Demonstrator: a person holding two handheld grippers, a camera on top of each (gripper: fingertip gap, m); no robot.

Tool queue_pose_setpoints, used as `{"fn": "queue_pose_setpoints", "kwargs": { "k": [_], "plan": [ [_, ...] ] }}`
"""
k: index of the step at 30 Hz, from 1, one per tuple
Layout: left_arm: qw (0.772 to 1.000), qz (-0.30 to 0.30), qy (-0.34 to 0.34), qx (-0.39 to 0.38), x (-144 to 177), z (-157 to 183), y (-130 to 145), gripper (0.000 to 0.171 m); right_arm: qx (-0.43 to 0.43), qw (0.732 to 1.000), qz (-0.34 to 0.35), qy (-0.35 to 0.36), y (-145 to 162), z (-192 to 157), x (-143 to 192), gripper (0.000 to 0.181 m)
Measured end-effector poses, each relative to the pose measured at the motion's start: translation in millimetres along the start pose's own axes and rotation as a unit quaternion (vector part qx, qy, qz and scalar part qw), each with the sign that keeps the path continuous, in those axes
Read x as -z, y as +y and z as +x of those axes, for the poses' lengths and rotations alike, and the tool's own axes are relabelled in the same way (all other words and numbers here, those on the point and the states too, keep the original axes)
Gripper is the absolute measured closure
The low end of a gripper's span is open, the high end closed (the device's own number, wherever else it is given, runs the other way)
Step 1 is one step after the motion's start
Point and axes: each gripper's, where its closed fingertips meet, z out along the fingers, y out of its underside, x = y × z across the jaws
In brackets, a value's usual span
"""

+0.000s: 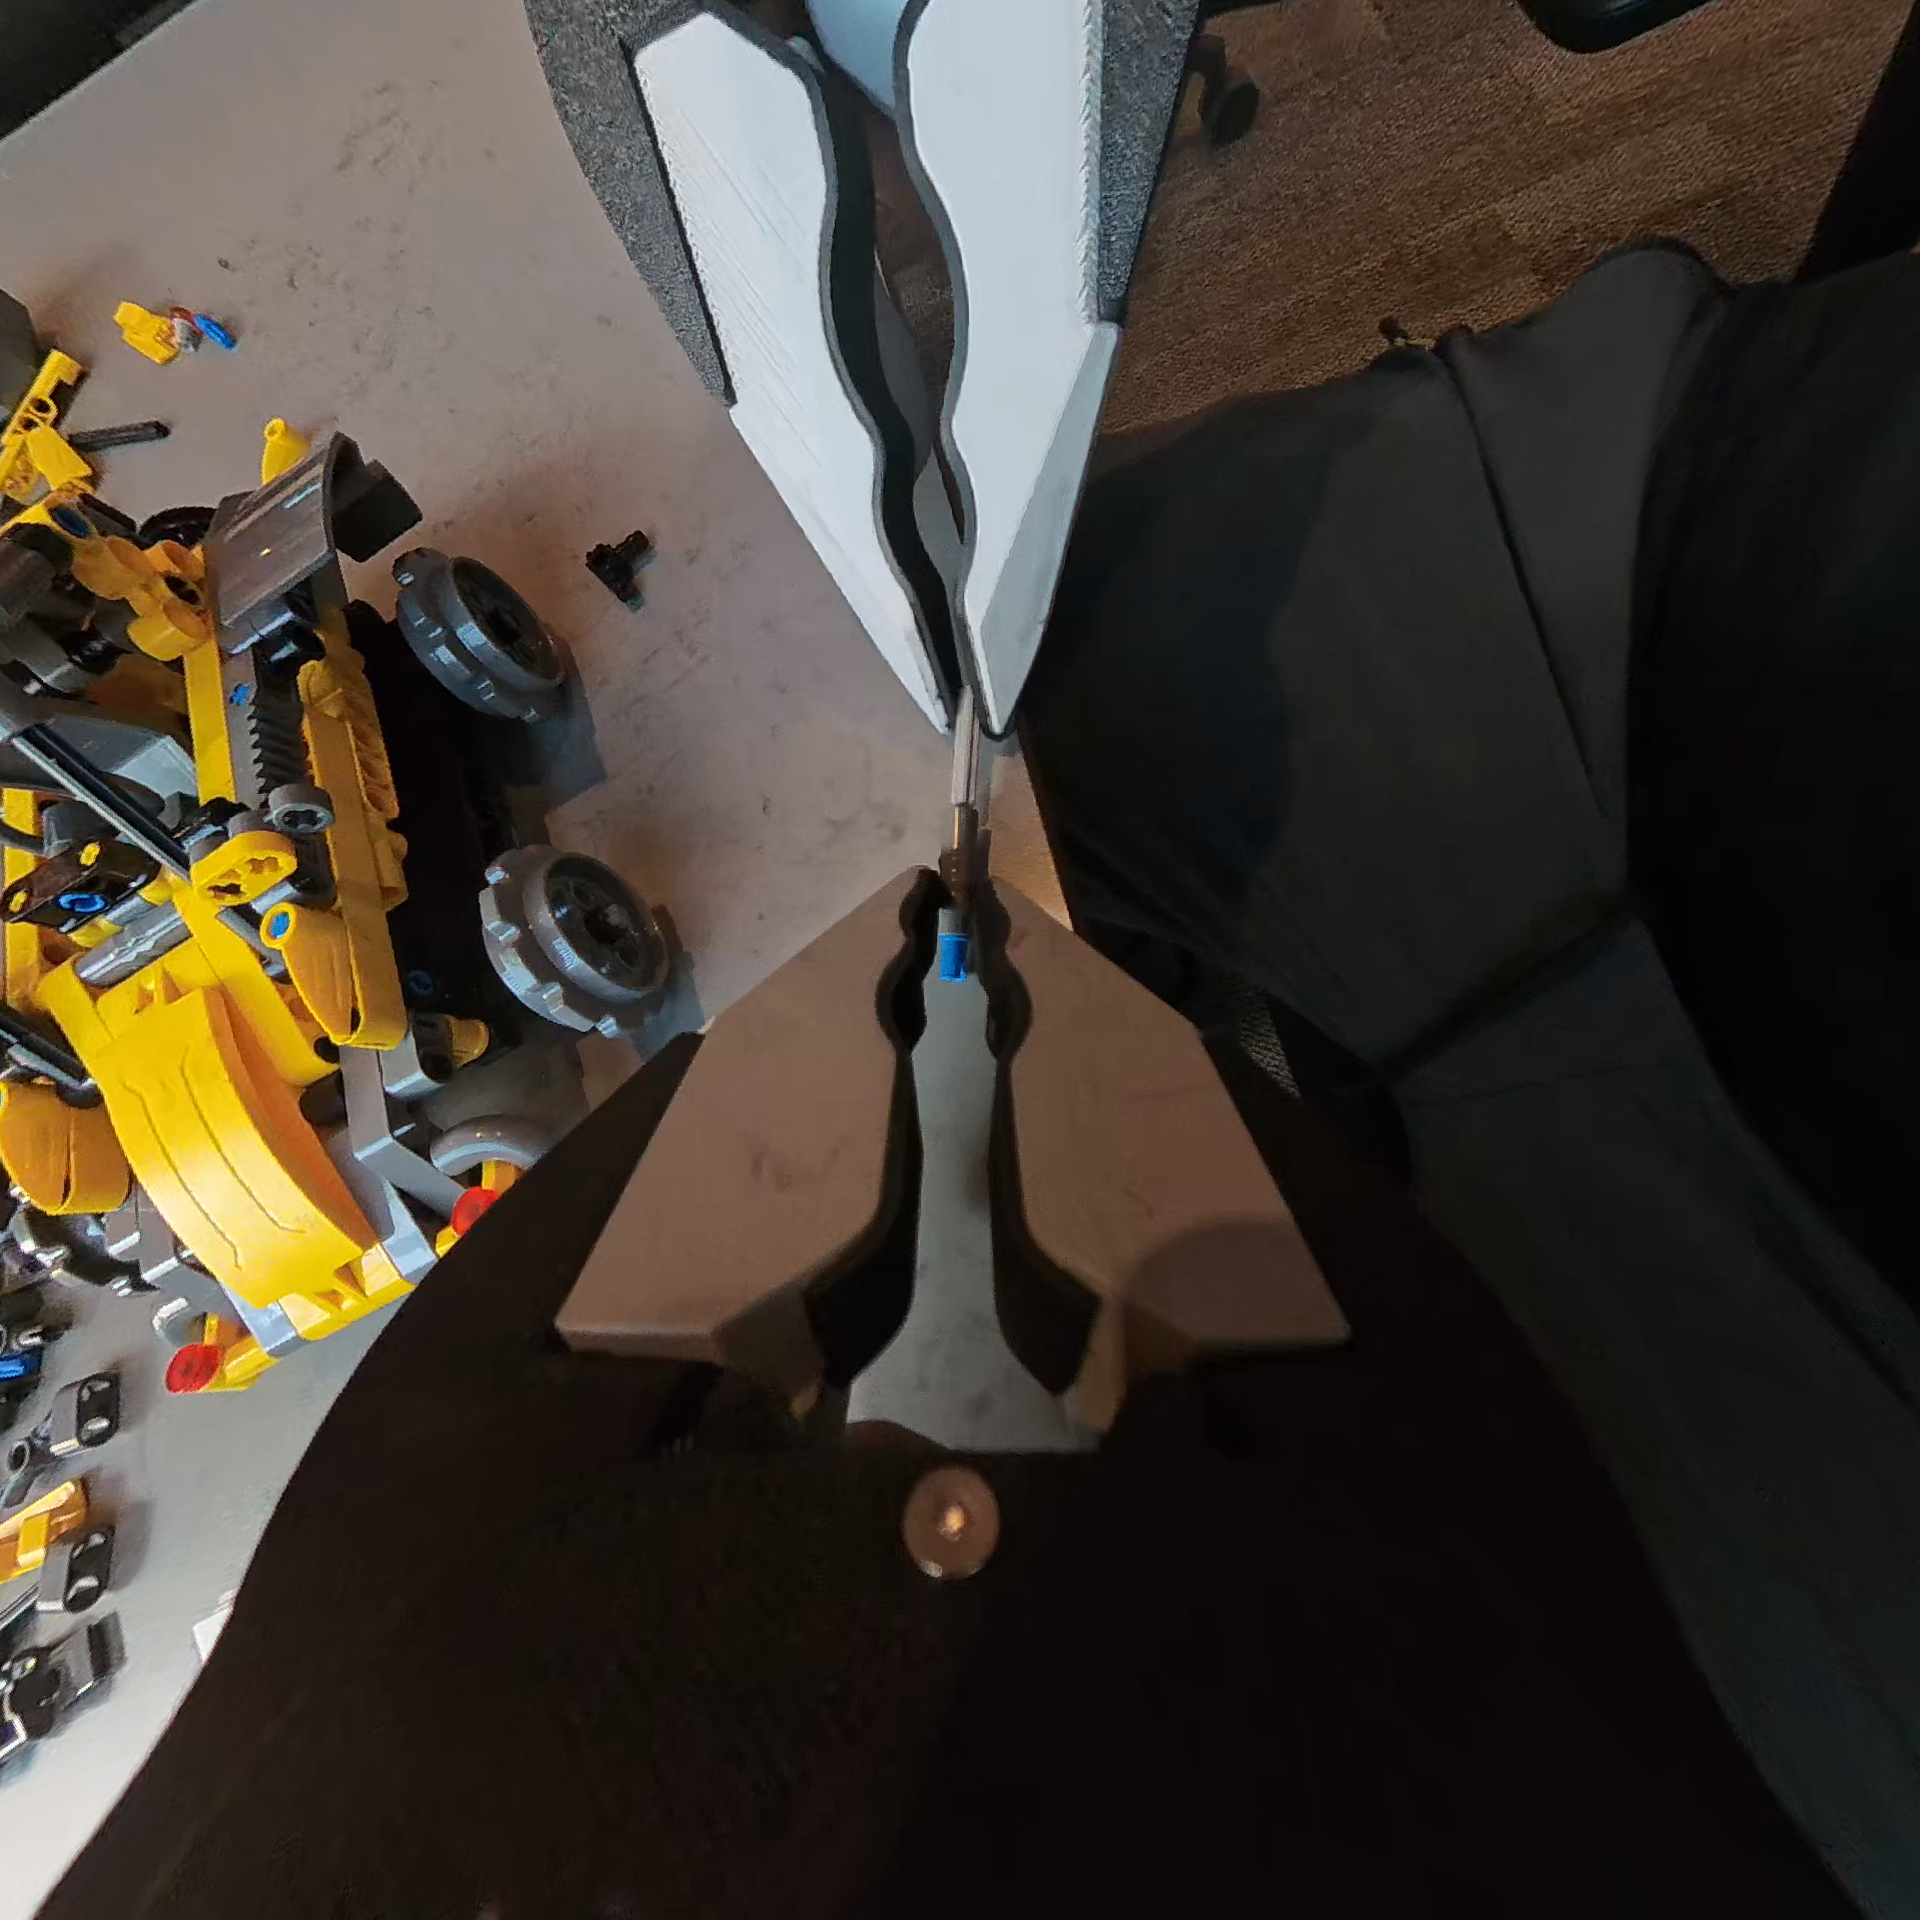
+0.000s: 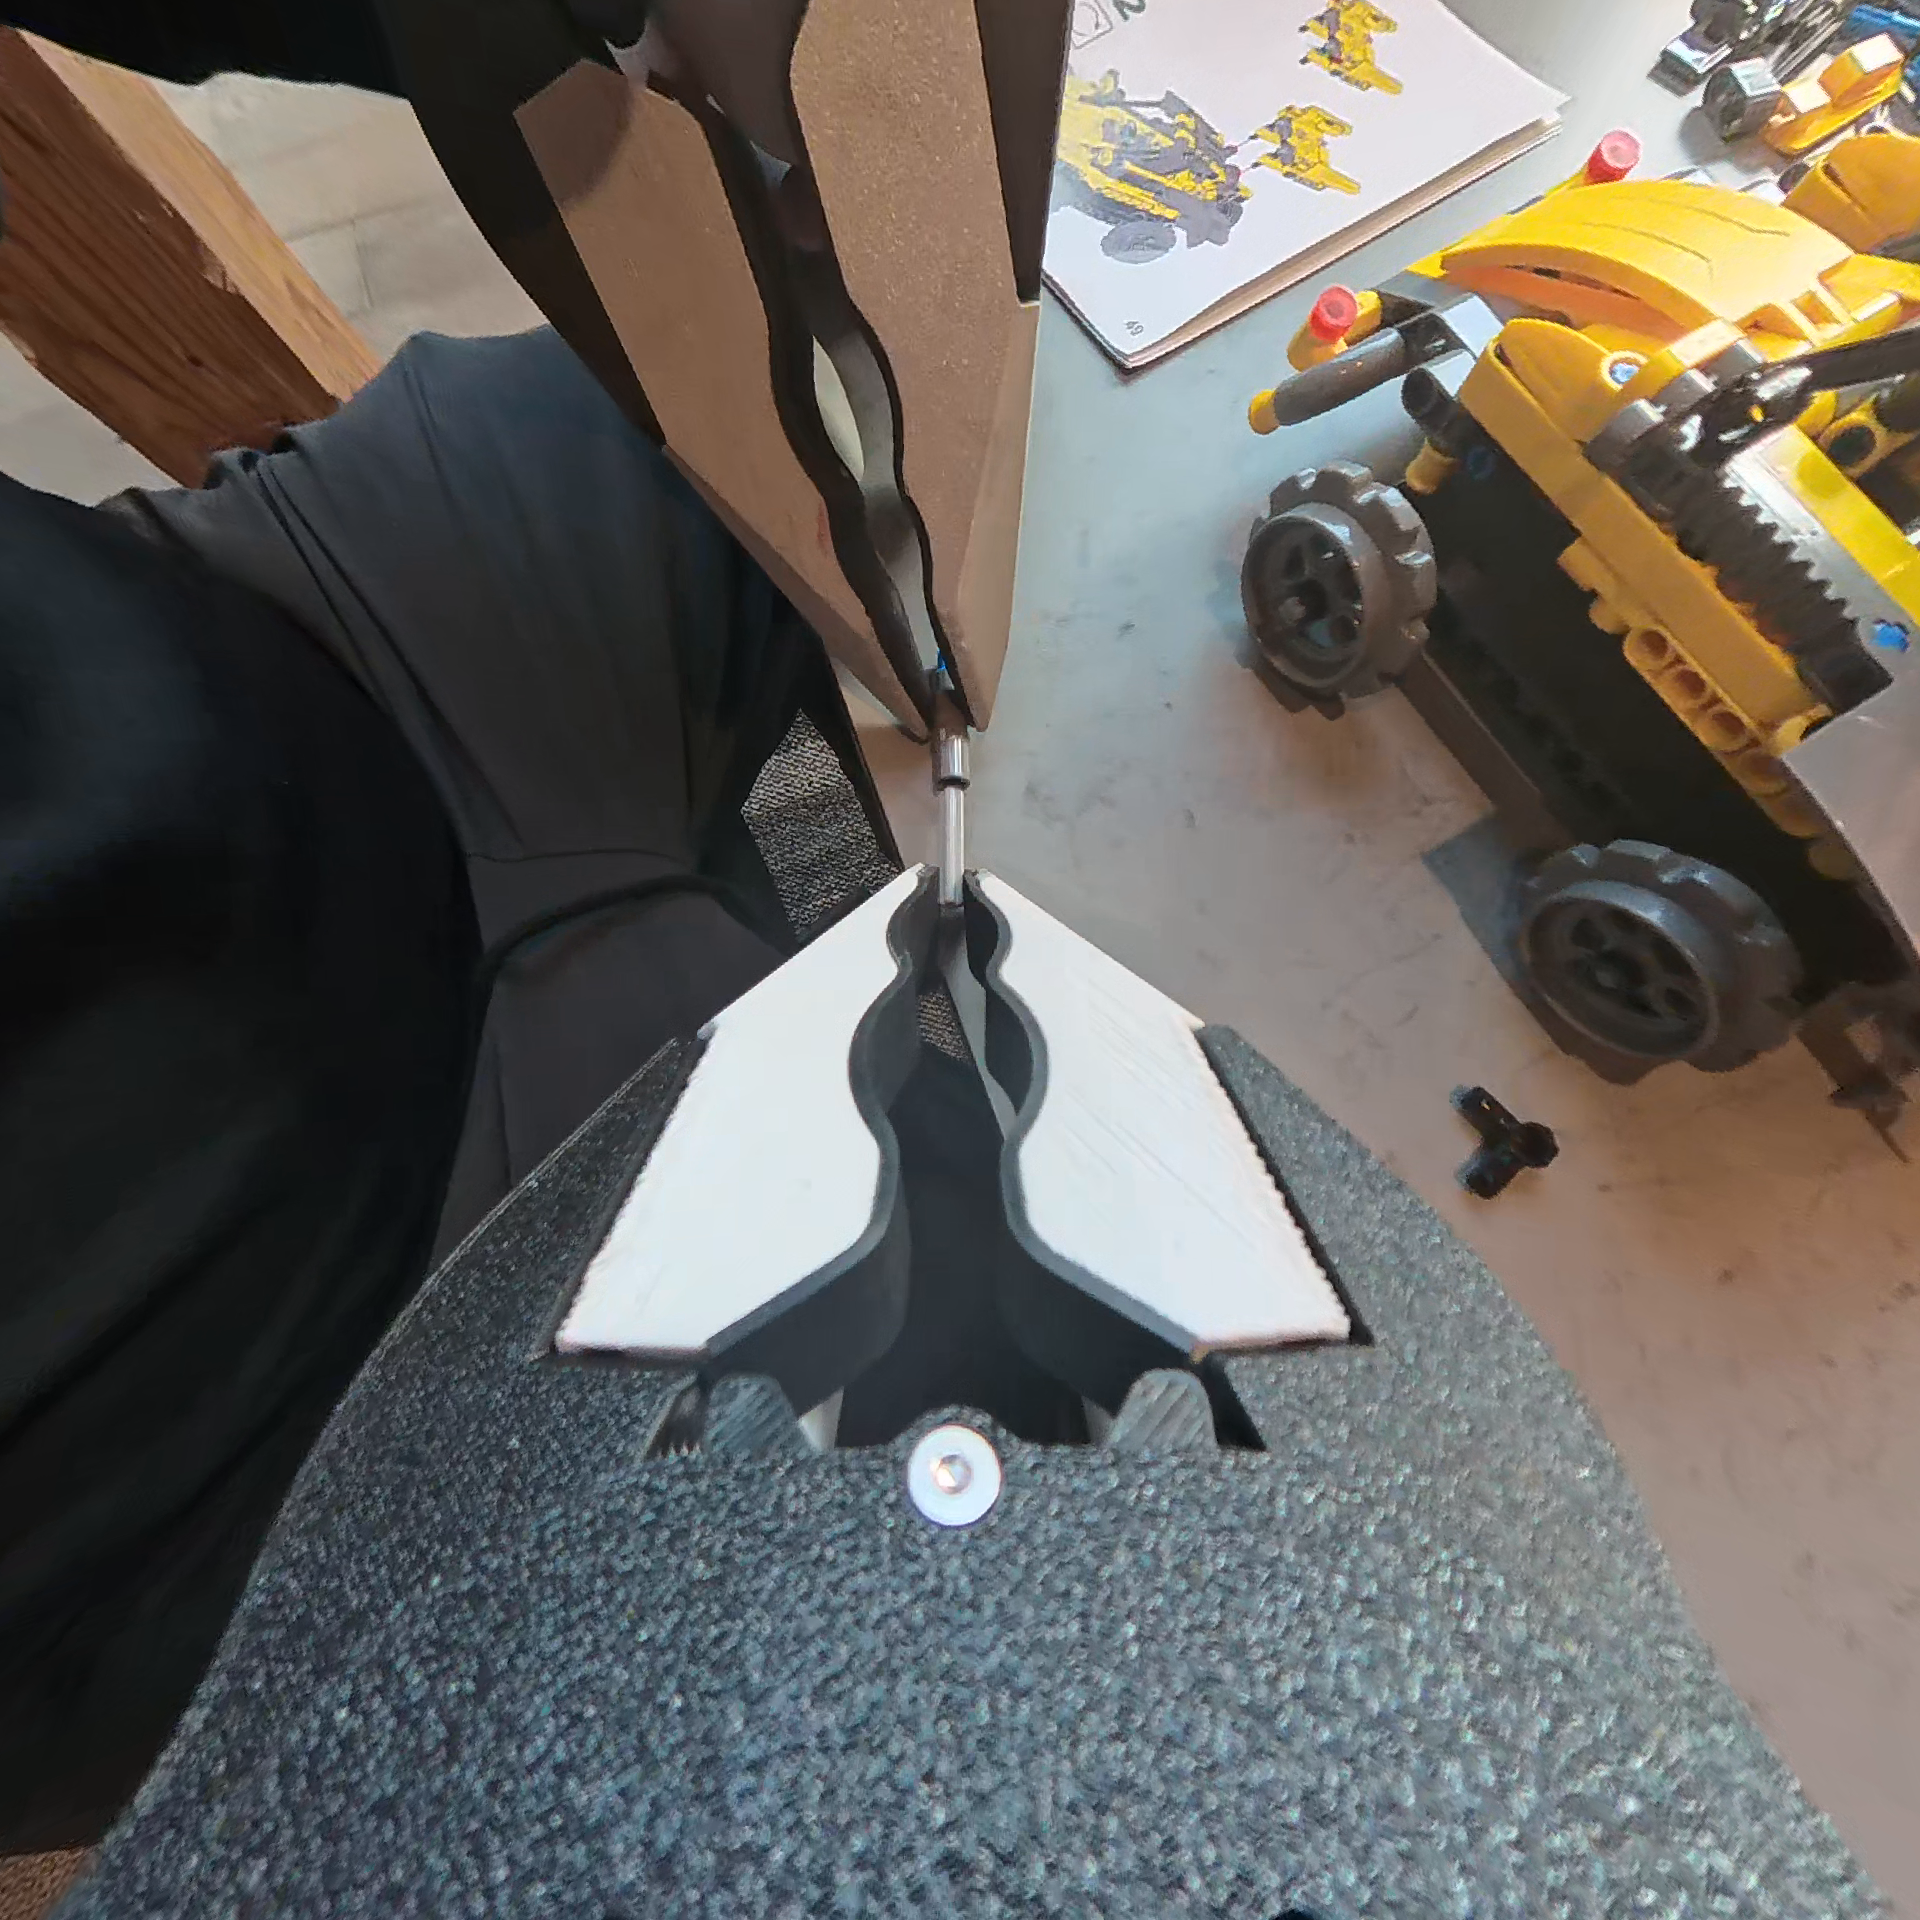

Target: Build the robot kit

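Observation:
In the left wrist view my left gripper (image 1: 956, 883), with tan fingers, is shut on a small grey connector with a blue pin (image 1: 951, 951). My right gripper (image 1: 971, 717), with white fingers, comes in from above, shut on a thin grey axle (image 1: 966, 774). The axle's end meets the connector between the two gripper tips, over the table's edge. In the right wrist view my right gripper (image 2: 945, 883) holds the axle (image 2: 948, 831), and my left gripper (image 2: 948, 712) holds the dark connector (image 2: 951, 753) from above.
A yellow and grey brick-built vehicle (image 1: 260, 883) with grey wheels stands on the table (image 1: 416, 208); it also shows in the right wrist view (image 2: 1662, 520). A small black piece (image 2: 1501, 1138) lies near it. An instruction booklet (image 2: 1299, 156) lies behind. Loose parts (image 1: 62, 1507) lie left. Dark clothing (image 2: 312, 831) is beside the grippers. My left and right fingertips are right by each other. My right tips are roughly 10 cm from the small black piece (image 2: 1501, 1138). It turns up in the left wrist view (image 1: 617, 568) as well.

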Motion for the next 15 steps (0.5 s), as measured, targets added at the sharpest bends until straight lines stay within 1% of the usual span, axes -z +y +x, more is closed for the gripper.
{"fn": "queue_pose_setpoints", "kwargs": {
  "k": [15],
  "plan": [
    [1.000,-0.001,0.009,0.012,-0.1,0.1,0.3,0.169,0.000,1.000,0.006,0.006,-0.3,0.8,-2.5,0.180]
  ]
}}
